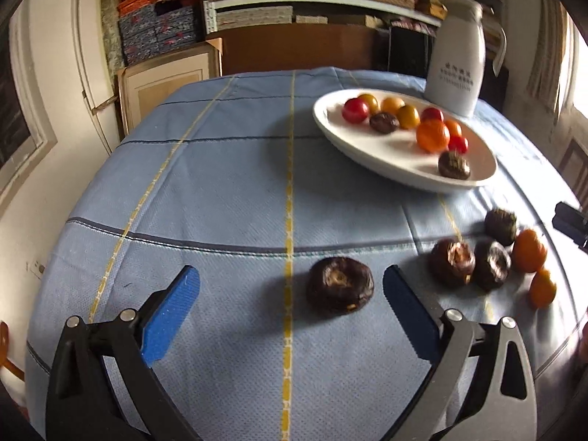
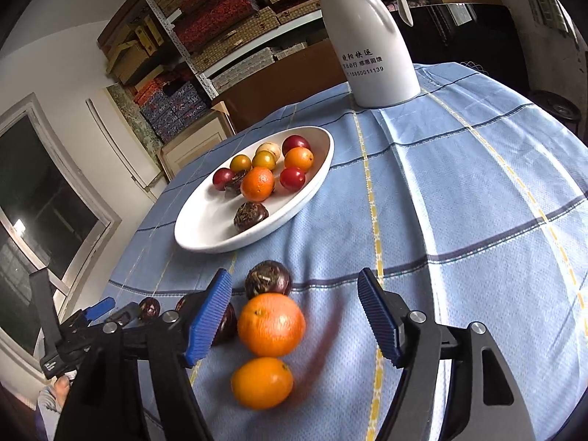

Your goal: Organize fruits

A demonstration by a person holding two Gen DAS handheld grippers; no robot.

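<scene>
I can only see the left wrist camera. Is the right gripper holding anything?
Observer: No. The right gripper is open. The big orange sits between its jaws, untouched.
Operator: Is another orange close by?
Observer: Yes, a smaller orange lies nearer that camera.
Operator: Can that camera see my gripper?
Observer: Yes, the left gripper shows at its left edge.
</scene>
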